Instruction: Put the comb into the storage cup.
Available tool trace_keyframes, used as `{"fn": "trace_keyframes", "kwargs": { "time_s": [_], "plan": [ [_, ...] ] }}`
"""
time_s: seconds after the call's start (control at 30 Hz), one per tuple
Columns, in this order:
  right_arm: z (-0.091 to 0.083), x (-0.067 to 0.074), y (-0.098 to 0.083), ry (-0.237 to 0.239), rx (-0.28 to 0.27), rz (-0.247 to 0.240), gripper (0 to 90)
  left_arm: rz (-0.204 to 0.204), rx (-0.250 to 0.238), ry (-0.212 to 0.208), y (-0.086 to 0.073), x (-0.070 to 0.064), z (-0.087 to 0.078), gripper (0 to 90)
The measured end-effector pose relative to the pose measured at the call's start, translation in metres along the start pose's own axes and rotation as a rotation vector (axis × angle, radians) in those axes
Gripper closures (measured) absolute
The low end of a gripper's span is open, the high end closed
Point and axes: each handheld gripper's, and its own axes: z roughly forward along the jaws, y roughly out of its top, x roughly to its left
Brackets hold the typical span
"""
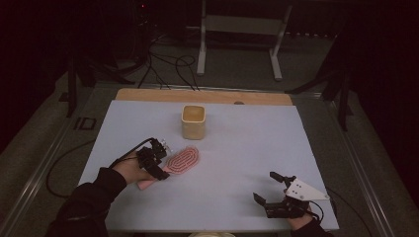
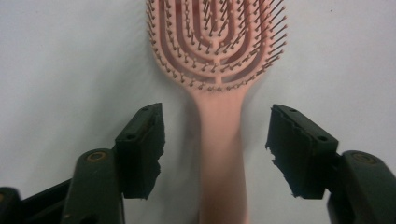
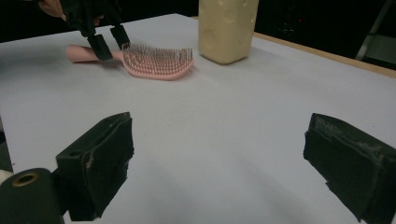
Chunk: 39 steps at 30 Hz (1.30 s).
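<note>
While the brush [image 1: 181,160] lay on the counter [image 1: 247,148] just before the cup [image 1: 193,121], left gripper [image 2: 215,149] jaws straddled its handle, released; next: clench. Right gripper [image 3: 219,163] idle, released.

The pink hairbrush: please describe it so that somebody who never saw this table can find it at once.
On the pale table sheet, look left of centre, just in front of the cream square cup. The pink hairbrush lies flat there, bristles up, its handle between the open jaws of the left gripper. It is the only pink, bristled thing.
</note>
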Motion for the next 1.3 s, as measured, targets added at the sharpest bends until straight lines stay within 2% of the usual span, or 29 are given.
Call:
{"fn": "trace_keyframes", "kwargs": {
  "time_s": [0.2,0.47,0.77,0.97,1.17,1.3],
  "plan": [
    [0.0,0.0,0.0,0.002,-0.001,0.001,8.3,-0.001,0.031,-0.005,0.004,0.002,0.003,46.6],
    [0.0,0.0,0.0,0.002,-0.003,0.004,8.3,0.001,0.062,0.012,0.008,0.002,0.007,54.9],
    [0.0,0.0,0.0,0.004,-0.001,0.007,8.3,0.001,0.095,0.01,0.012,0.001,0.01,58.3],
    [0.0,-0.001,0.0,0.004,-0.002,0.004,8.3,0.003,0.121,-0.004,0.016,0.002,0.012,62.1],
    [0.0,0.0,0.0,0.005,-0.001,0.006,8.3,-0.02,0.149,-0.027,0.019,0.002,0.015,66.0],
    [-0.001,-0.001,0.0,0.004,0.0,0.005,8.3,-0.02,0.158,-0.037,0.02,0.004,0.016,66.7]
  ]
}}
